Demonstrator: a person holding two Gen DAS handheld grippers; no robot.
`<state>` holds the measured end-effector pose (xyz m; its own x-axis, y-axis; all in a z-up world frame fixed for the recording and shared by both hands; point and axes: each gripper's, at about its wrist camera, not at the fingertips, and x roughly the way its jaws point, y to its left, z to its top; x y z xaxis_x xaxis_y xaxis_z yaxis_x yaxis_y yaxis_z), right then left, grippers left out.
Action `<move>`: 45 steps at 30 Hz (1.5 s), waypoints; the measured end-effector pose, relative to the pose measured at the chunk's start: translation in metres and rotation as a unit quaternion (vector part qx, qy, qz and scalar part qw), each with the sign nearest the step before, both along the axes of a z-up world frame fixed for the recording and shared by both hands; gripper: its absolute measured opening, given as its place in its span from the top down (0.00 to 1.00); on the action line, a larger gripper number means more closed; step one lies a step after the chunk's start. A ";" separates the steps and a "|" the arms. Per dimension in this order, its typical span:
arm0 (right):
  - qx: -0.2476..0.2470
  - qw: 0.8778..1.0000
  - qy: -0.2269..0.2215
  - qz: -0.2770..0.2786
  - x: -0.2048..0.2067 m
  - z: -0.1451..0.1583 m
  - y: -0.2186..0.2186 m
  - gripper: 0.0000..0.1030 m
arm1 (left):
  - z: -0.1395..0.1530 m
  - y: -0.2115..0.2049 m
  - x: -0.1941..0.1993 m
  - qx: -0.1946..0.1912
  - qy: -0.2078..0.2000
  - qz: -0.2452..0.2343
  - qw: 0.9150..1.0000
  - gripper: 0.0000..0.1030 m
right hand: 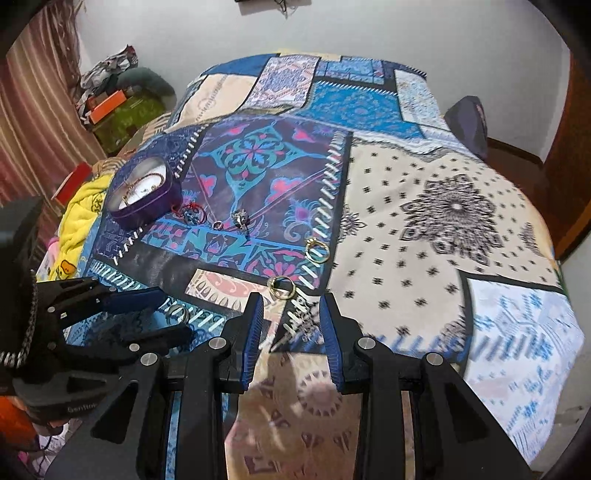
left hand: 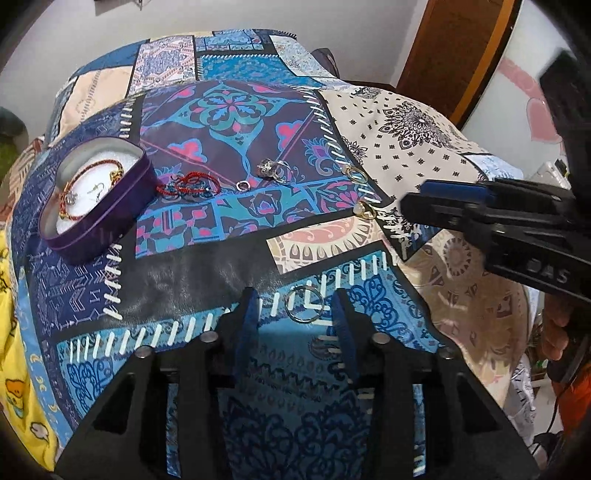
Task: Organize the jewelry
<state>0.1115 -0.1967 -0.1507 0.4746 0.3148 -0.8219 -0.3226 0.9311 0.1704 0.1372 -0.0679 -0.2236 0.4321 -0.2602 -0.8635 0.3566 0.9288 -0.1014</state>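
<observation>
Where patchwork cloth [left hand: 207, 266] drapes the table, purple tin [left hand: 99, 229], white wall [right hand: 369, 29]

- Left wrist view: taken from low over the near edge of the patchwork cloth [left hand: 207, 266], looking forward and downward between the fingers of the left gripper [left hand: 295, 295]; the purple tin [left hand: 110, 229] lies far left, and the right gripper [left hand: 436, 206] enters from the right.
- Right wrist view: set further right and slightly higher, facing the same way past the right gripper [right hand: 291, 299]; the left gripper [right hand: 162, 310] appears near left.
- Shared field: the cloth [right hand: 388, 236], the tin [right hand: 147, 210] and the scattered rings.
</observation>
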 end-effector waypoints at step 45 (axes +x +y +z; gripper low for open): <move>0.007 0.999 -0.044 0.023 0.003 0.037 0.035 0.83 | 0.071 0.066 -0.016 -0.031 -0.096 0.079 0.992 0.80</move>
<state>0.1148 -0.1618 -0.1134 0.5303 0.3490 -0.7726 -0.3789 0.9128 0.1522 0.1210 -0.0024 -0.1524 0.6259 -0.2259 -0.7465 0.2253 0.9687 -0.1043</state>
